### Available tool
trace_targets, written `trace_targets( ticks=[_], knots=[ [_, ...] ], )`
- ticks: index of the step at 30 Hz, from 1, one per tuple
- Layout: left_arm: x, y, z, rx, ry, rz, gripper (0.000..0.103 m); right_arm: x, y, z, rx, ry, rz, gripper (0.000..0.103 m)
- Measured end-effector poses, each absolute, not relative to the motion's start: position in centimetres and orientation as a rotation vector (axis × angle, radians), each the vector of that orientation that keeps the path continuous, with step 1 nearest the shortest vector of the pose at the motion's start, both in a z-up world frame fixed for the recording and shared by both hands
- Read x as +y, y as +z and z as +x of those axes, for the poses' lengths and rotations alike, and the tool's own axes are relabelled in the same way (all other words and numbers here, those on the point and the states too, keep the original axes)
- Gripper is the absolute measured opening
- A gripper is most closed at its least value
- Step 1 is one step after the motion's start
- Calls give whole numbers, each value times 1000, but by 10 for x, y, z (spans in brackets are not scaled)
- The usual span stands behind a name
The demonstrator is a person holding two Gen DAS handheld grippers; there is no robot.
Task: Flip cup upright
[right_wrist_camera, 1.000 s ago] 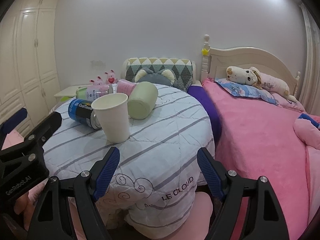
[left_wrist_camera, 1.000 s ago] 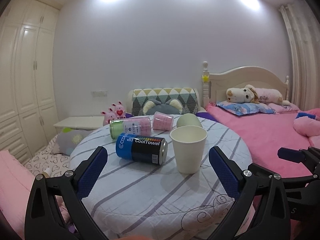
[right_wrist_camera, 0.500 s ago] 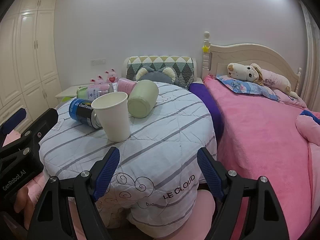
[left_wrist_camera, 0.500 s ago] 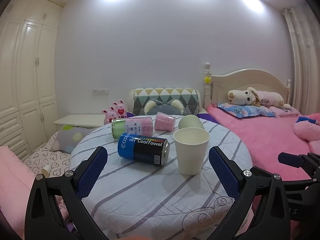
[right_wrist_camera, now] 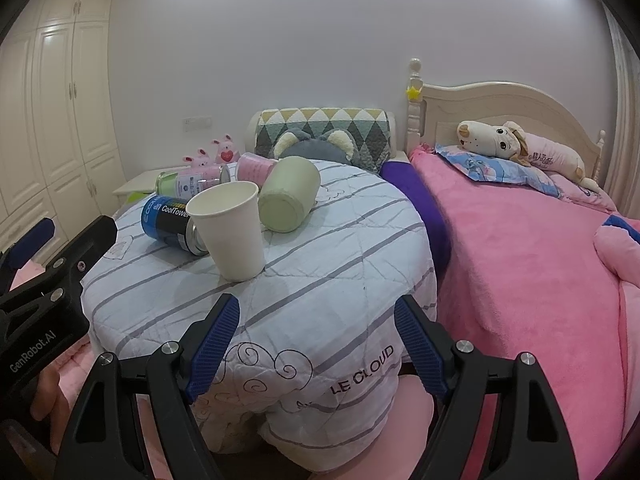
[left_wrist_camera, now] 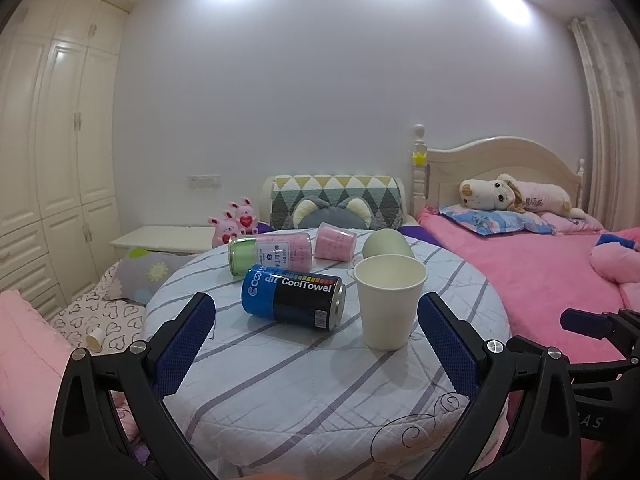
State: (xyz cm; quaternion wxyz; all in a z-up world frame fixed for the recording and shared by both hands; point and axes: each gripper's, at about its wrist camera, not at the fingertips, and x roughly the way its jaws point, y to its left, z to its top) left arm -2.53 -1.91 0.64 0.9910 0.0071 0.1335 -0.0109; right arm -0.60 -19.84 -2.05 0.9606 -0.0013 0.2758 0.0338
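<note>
While the white paper cup (left_wrist_camera: 388, 304) stands upright, mouth up, on the striped round cloth-covered table (left_wrist_camera: 320, 392) just beside the blue-and-black CoolTowel can (left_wrist_camera: 292, 294) lying on its side, the left gripper (left_wrist_camera: 316, 344) and right gripper (right_wrist_camera: 316, 344) both gape wide, holding nothing, short of the cup.

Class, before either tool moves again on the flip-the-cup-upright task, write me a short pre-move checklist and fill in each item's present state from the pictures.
1. White paper cup upright, mouth up: ok.
2. Green cup upright: not ok, it lies on its side.
3. Left tool open, holding nothing: ok.
4. Right tool open, holding nothing: ok.
5. Blue CoolTowel can clear of the paper cup: cannot tell, they sit close.
6. Striped tablecloth flat under the cups: ok, only lightly creased.
</note>
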Motion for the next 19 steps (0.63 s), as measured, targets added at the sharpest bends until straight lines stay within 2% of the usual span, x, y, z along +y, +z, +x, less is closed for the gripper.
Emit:
trace_targets(
  ticks=[19],
  knots=[
    [-18,7,-27,259,-9,25,102,-200,-22,-8,568,72,-4,81]
  ],
)
